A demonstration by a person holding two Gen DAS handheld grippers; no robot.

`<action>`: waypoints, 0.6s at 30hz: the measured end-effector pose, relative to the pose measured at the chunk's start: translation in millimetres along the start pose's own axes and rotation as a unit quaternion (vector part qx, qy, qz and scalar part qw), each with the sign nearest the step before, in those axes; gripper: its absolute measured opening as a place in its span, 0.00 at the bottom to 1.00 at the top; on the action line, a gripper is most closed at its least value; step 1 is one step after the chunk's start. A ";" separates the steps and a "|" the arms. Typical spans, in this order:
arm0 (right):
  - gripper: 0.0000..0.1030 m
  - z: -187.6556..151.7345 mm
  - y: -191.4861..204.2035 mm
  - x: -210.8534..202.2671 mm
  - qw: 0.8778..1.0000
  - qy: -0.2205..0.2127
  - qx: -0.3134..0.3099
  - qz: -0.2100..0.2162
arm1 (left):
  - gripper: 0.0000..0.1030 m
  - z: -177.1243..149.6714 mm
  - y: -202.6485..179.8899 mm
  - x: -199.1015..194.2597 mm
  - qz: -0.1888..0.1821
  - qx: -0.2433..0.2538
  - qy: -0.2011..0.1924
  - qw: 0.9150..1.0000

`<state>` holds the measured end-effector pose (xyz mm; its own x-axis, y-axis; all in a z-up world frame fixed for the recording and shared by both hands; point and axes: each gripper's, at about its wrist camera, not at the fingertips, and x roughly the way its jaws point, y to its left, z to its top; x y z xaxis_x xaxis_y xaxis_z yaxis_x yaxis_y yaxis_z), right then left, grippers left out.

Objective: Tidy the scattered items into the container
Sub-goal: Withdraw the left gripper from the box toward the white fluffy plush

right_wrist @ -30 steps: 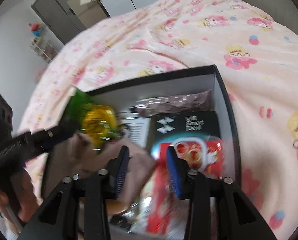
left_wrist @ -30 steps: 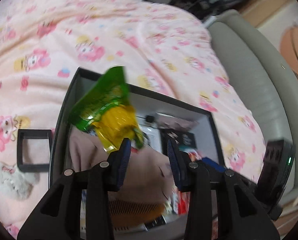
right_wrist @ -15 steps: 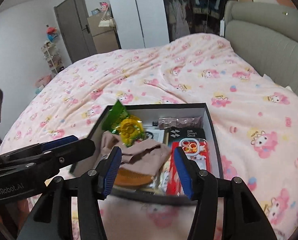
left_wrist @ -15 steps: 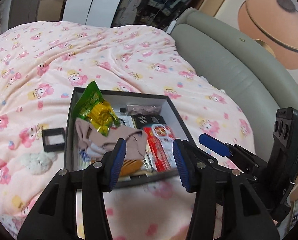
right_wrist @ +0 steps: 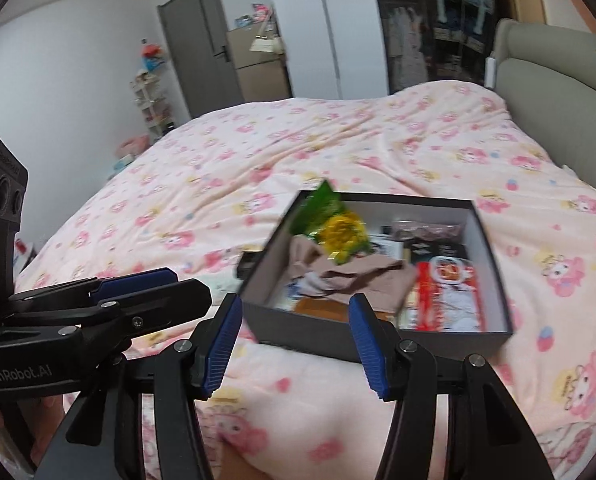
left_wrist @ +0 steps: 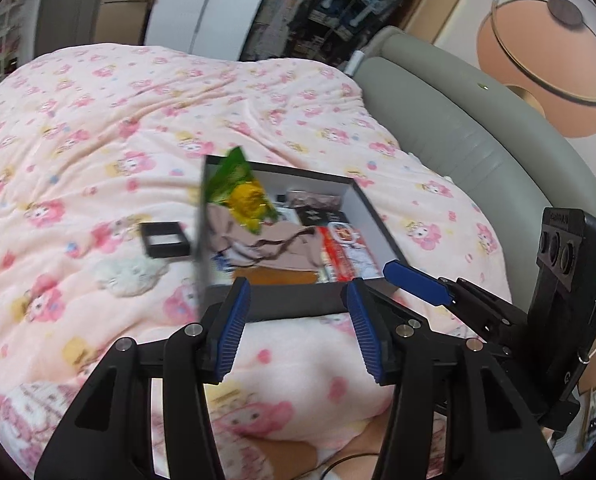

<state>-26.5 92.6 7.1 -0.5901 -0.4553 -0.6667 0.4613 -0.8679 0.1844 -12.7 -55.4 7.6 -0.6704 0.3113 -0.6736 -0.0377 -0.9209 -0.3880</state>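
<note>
A dark open box point(left_wrist: 298, 306) point(right_wrist: 306, 330) sits on the pink patterned bed. Inside lie a green and yellow snack bag point(left_wrist: 244, 196) point(right_wrist: 338, 224), a beige cloth point(left_wrist: 274, 244) point(right_wrist: 358, 276), a red packet point(left_wrist: 342, 248) point(right_wrist: 446, 296) and other items. My left gripper point(left_wrist: 298, 330) is open and empty, held back from the box's near wall. My right gripper point(right_wrist: 296, 338) is open and empty, also short of the box. The right gripper also shows in the left wrist view point(left_wrist: 414, 282), and the left gripper in the right wrist view point(right_wrist: 138, 280).
A small black square frame point(left_wrist: 164, 238) and a white fluffy item point(left_wrist: 132, 274) lie on the blanket left of the box. A grey padded headboard point(left_wrist: 458, 136) runs along the right. A wardrobe, a door and shelves stand beyond the bed.
The snack bag left my left gripper and now lies in the box. Both grippers pulled back and up from the box and opened wider.
</note>
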 end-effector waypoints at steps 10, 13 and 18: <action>0.46 7.7 53.5 58.3 0.997 0.044 -0.037 0.057 | 0.49 -16.9 95.3 -7.9 0.026 -0.141 -0.026 0.989; 0.37 10.1 59.9 76.4 0.996 0.058 -0.034 0.061 | 0.49 -19.6 125.5 0.6 0.030 -0.178 -0.018 0.983; 0.28 11.2 75.8 120.3 0.992 0.101 -0.028 0.075 | 0.49 -16.1 179.9 28.0 0.043 -0.243 0.019 0.969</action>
<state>-70.0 -30.2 -51.0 -0.3701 -0.5237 -0.7673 0.5723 -0.7792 0.2558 -26.3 -208.5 -91.2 -0.6272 0.2553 -0.7358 0.3763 -0.7278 -0.5734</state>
